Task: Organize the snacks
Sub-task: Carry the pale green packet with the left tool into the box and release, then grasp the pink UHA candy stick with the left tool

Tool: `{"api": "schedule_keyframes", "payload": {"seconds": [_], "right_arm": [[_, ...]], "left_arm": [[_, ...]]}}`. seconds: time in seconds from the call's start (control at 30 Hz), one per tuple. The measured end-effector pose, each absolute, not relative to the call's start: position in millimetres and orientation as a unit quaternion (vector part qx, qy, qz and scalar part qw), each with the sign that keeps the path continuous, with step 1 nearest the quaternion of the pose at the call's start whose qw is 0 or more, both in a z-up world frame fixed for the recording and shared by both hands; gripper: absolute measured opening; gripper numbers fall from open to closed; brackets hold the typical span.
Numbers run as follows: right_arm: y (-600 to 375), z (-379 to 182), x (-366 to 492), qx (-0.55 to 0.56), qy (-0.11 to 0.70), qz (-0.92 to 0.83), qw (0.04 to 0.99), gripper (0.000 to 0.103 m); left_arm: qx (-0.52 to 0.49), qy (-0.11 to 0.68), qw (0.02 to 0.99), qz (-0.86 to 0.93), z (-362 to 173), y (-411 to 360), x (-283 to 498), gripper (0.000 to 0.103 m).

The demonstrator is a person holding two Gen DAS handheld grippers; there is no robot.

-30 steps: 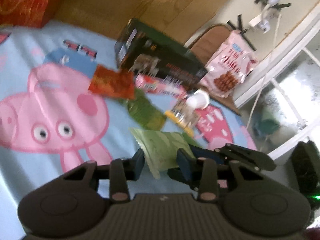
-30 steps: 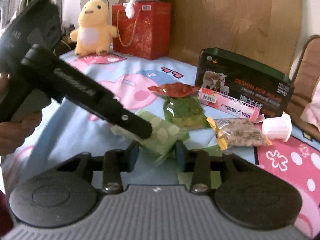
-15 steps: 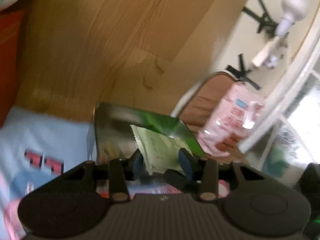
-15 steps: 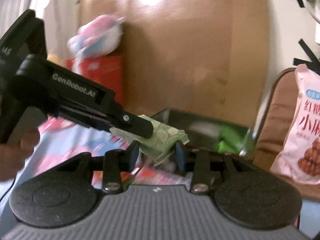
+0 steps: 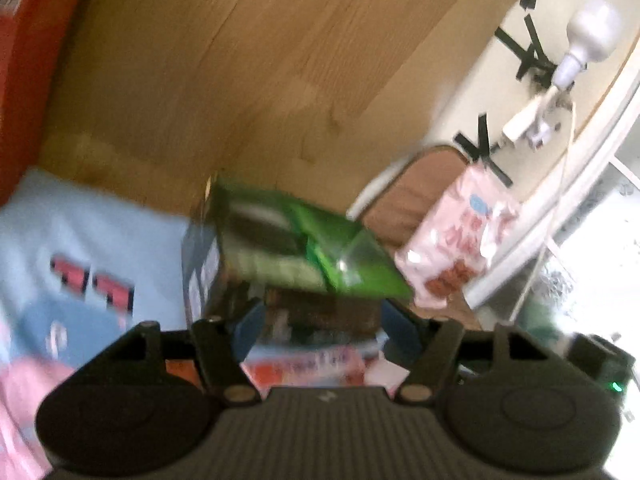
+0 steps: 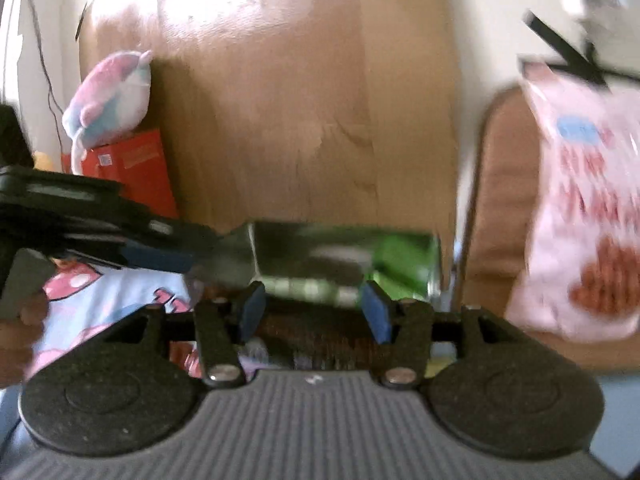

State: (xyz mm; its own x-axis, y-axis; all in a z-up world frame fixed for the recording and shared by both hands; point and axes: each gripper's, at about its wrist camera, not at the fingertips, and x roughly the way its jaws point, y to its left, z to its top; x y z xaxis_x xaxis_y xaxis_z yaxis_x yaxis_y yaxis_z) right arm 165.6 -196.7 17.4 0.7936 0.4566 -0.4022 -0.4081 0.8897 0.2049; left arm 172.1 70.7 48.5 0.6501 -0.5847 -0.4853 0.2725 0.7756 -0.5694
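Note:
A dark box [image 5: 288, 248] with a shiny green inside stands open on the blue cartoon blanket [image 5: 80, 220], just beyond both grippers. My left gripper [image 5: 324, 332] is at its near edge, jaws opening, nothing between the blue pads. My right gripper [image 6: 314, 312] is at the same box [image 6: 344, 256], jaws also opening and empty. A blurred pale green patch [image 6: 312, 288], apparently the green snack packet [image 5: 276, 270], lies at the box's near rim, free of both. From the left, the left gripper's fingers [image 6: 160, 258] reach the box's end.
A pink snack bag [image 5: 460, 248] leans on a brown chair [image 6: 500, 200] right of the box. A wooden headboard [image 5: 260, 80] rises behind. At far left are a red gift bag [image 6: 128, 168] and a plush toy [image 6: 108, 96]. A pink-red packet [image 5: 304, 364] lies under the left gripper.
Both grippers lifted the pale green packet off the blanket and carried it to the box. Their jaws have now spread and the packet is no longer between them.

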Motion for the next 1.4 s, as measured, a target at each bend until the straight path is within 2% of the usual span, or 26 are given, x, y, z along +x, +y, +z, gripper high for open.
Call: {"api": "schedule_keyframes", "payload": {"seconds": [0.13, 0.17, 0.37, 0.5, 0.67, 0.87, 1.4], "right_arm": [[-196, -11, 167, 0.059, 0.287, 0.223, 0.93, 0.055], [-193, -15, 168, 0.056, 0.289, 0.224, 0.929, 0.053], [-166, -23, 174, -0.002, 0.31, 0.235, 0.921, 0.056], [-153, -26, 163, -0.03, 0.299, 0.225, 0.927, 0.058], [-155, -19, 138, -0.031, 0.279, 0.22, 0.934, 0.051], [-161, -2, 92, -0.026, 0.235, 0.221, 0.946, 0.051], [-147, -7, -4, -0.036, 0.246, 0.279, 0.928, 0.054]], "left_arm": [[-0.218, 0.382, 0.874, -0.206, 21, 61, 175, 0.064], [-0.225, 0.393, 0.869, -0.201, 14, 60, 178, 0.064], [-0.205, 0.405, 0.868, -0.203, -2, 47, 181, 0.065], [-0.191, 0.404, 0.873, -0.193, 0, 45, 174, 0.058], [-0.198, 0.39, 0.876, -0.203, 13, 50, 152, 0.058], [-0.178, 0.367, 0.89, -0.202, 26, 47, 107, 0.059], [-0.17, 0.383, 0.889, -0.187, 9, 60, 15, 0.061]]}}
